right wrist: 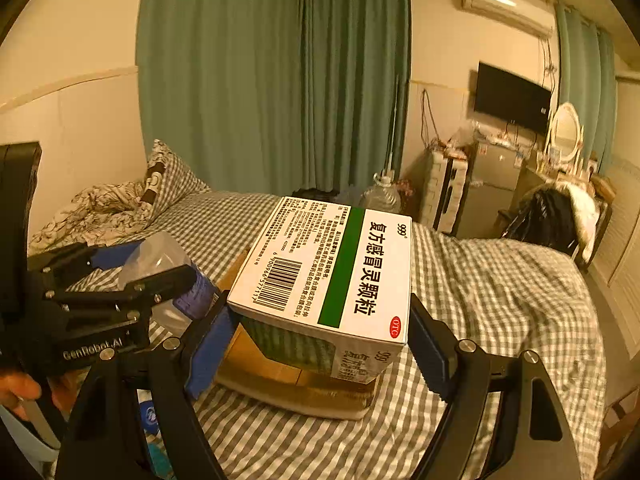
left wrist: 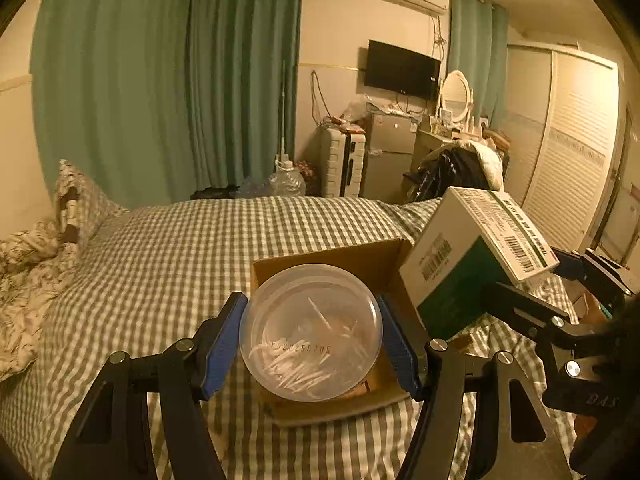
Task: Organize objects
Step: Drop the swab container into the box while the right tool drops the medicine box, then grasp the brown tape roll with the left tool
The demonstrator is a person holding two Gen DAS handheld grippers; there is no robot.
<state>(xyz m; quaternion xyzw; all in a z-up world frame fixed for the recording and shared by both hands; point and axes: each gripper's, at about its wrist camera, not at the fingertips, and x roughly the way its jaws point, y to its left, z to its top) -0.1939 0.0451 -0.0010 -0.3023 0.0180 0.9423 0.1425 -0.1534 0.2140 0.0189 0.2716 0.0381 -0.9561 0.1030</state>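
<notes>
Near the bed's (left wrist: 168,240) front edge sits the cardboard box (left wrist: 340,258). My right gripper (right wrist: 320,344) pinches the medicine carton (right wrist: 332,264) above it; my left gripper (left wrist: 312,336) clamps the clear tub (left wrist: 311,332). Lower one at a time, level, release only once seated.

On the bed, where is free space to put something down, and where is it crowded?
Free: the checked bedsheet between the cardboard box and the crumpled quilt, and beyond the box. Crowded: the box itself, under the clear tub and medicine box.
</notes>
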